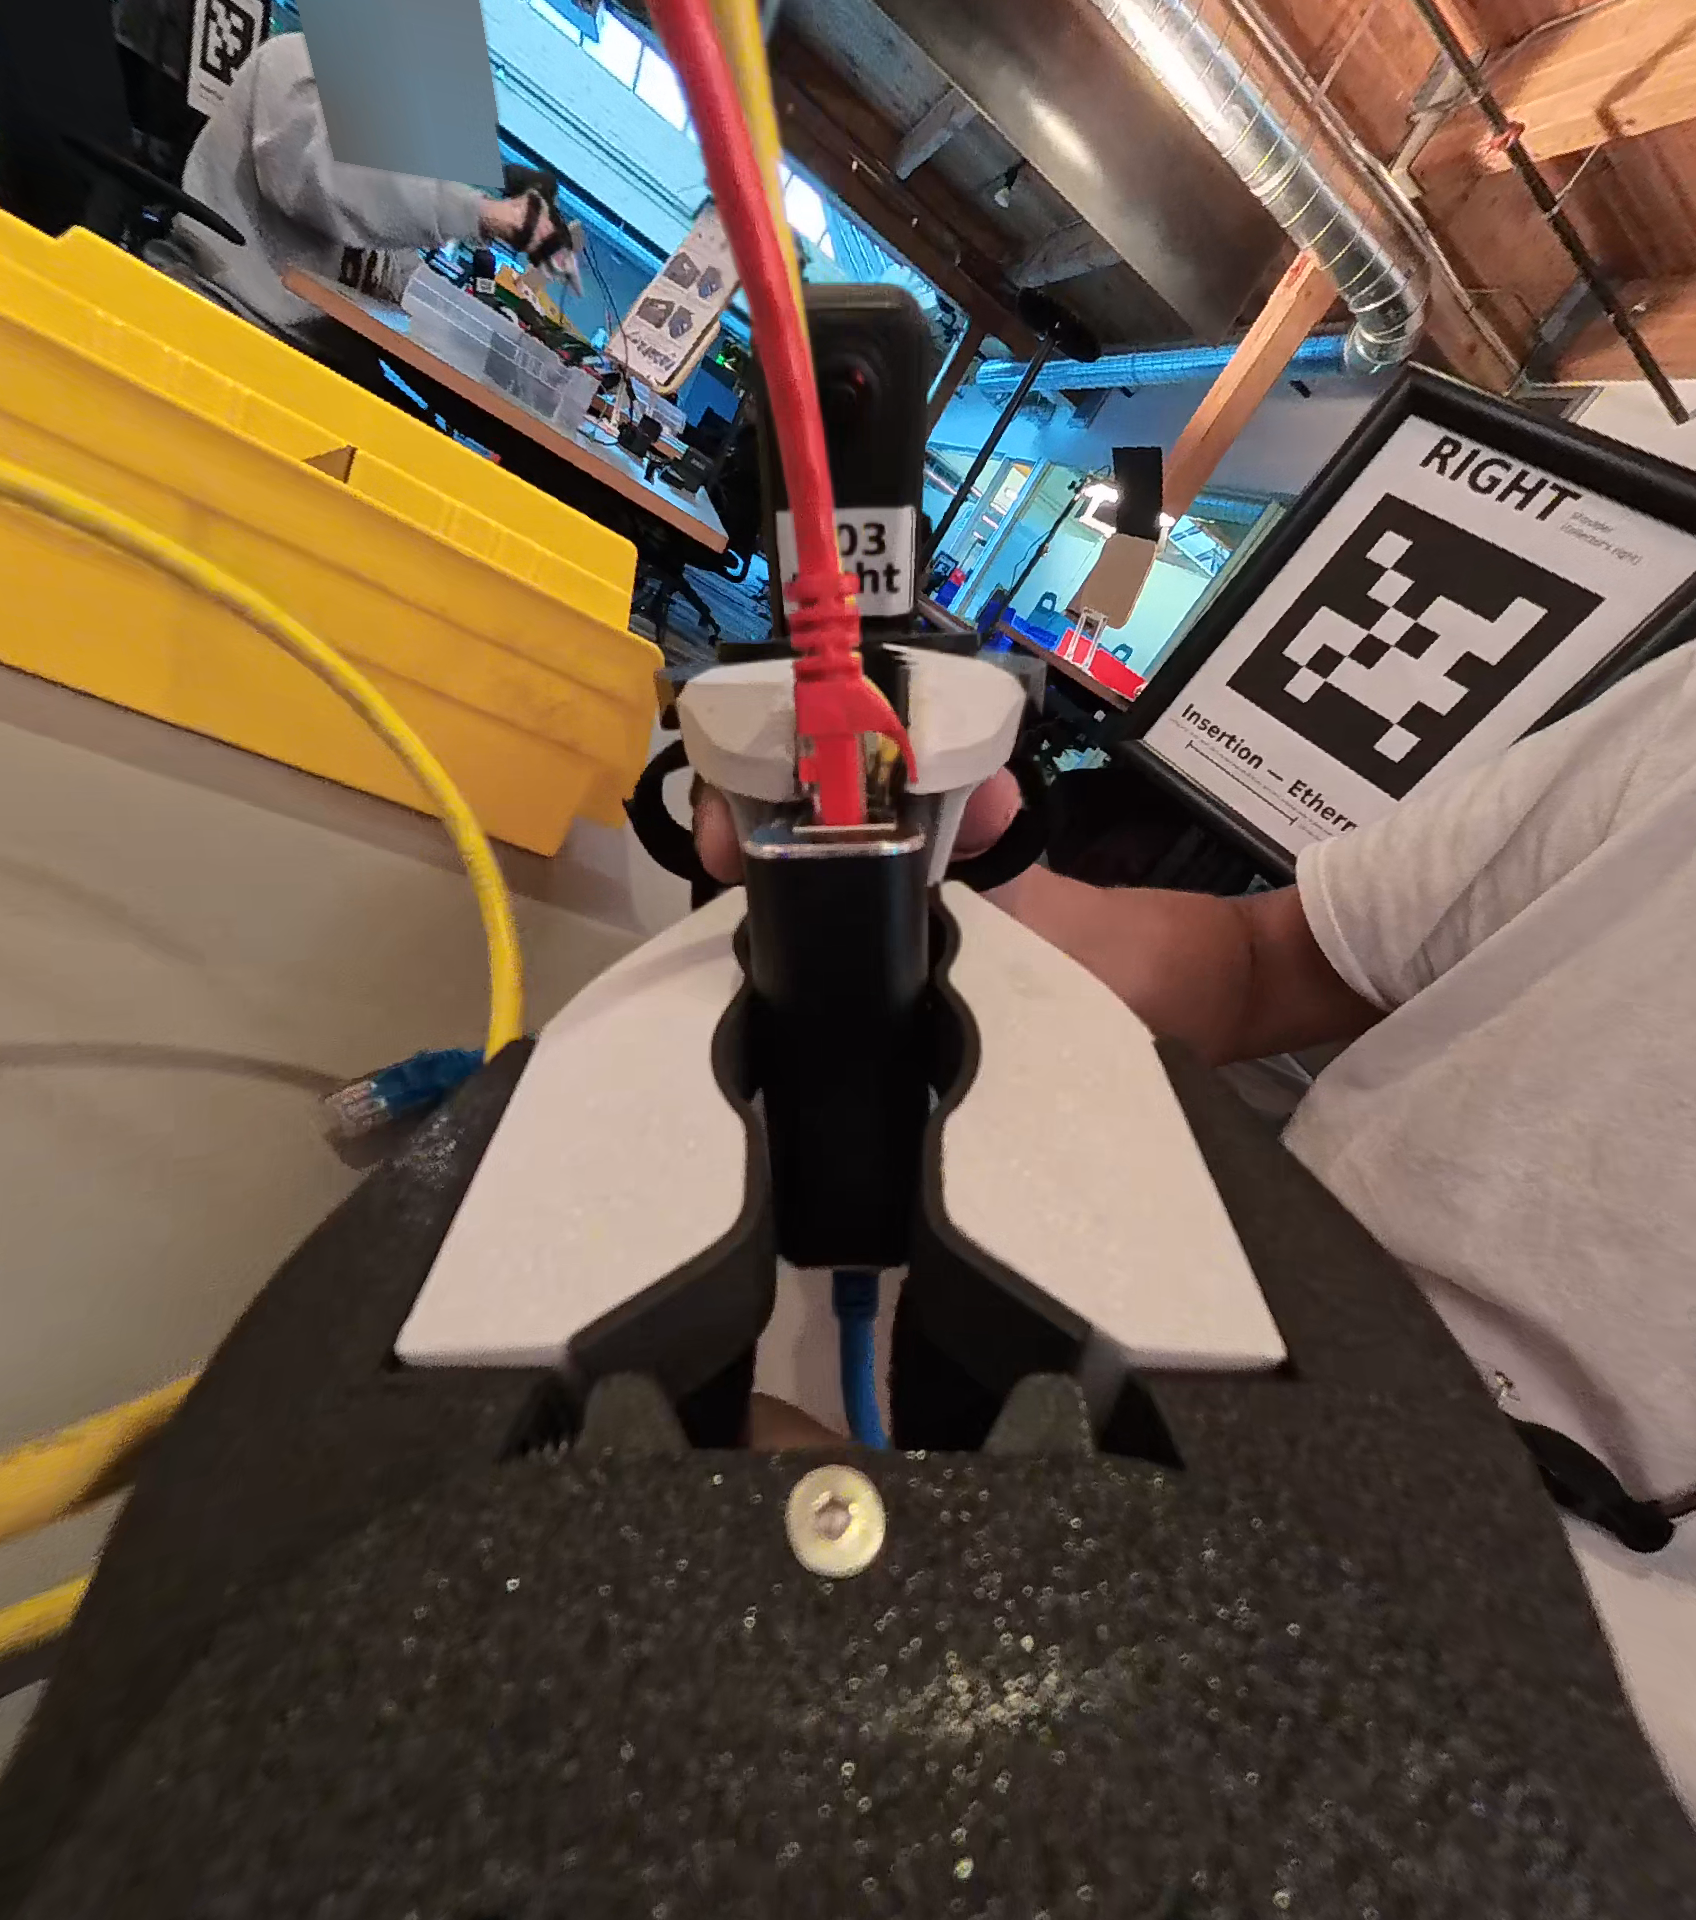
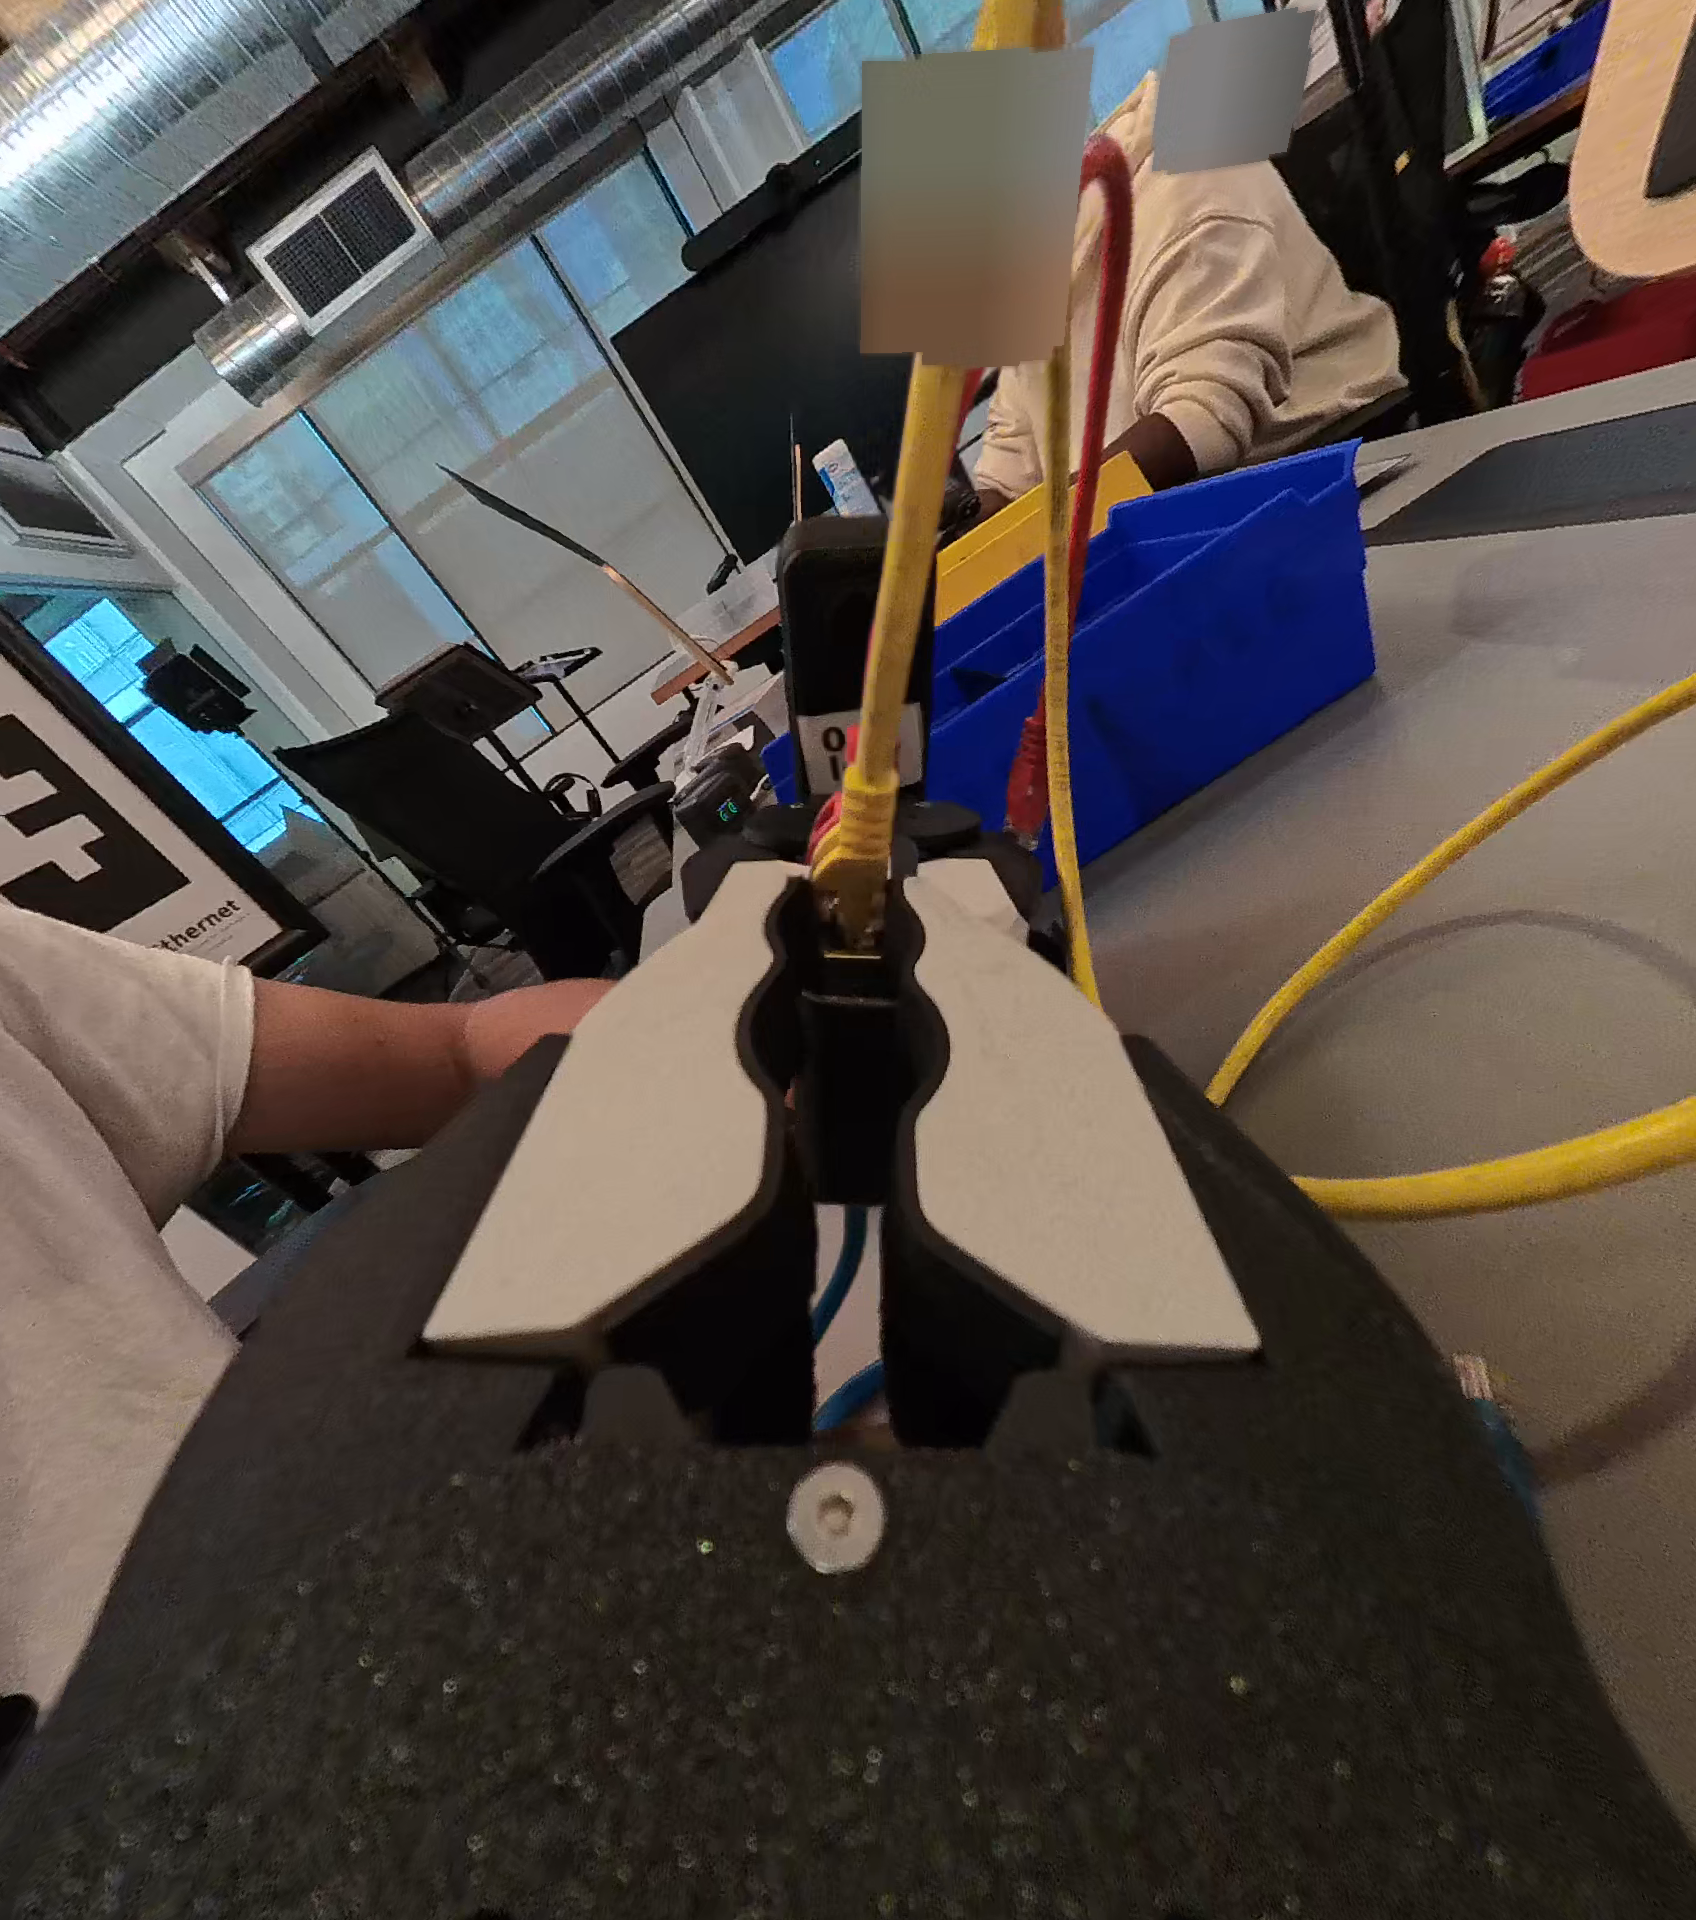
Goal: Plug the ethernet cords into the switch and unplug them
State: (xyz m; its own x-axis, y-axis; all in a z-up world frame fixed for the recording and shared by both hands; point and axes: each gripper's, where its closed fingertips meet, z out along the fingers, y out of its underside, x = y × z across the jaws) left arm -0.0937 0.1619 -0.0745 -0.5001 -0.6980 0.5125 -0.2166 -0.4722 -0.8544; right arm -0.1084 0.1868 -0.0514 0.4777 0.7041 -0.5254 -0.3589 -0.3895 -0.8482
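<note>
My left gripper (image 1: 839, 935) is shut on a small black switch (image 1: 839, 1060) and holds it up off the table. A red cord (image 1: 828, 717) is plugged into the switch's far end, with a yellow plug just behind it. My right gripper (image 1: 849, 727) faces me there, its white tips around the plugs. In the right wrist view my right gripper (image 2: 849, 904) is shut on the same switch (image 2: 849, 1091). A yellow cord (image 2: 870, 821) is plugged in at its tips, with the red plug behind. A blue cord (image 2: 839, 1278) hangs under the switch.
A yellow bin (image 1: 252, 540) stands at the left and a blue bin (image 2: 1187, 644) at the far side. A loose blue plug (image 1: 387, 1091) and yellow cord loops (image 2: 1446, 1174) lie on the grey table (image 2: 1602, 831). A framed marker sign (image 1: 1426, 623) stands nearby. The holder's arm (image 1: 1187, 966) is close. Left and right tips are no more than a few centimetres apart.
</note>
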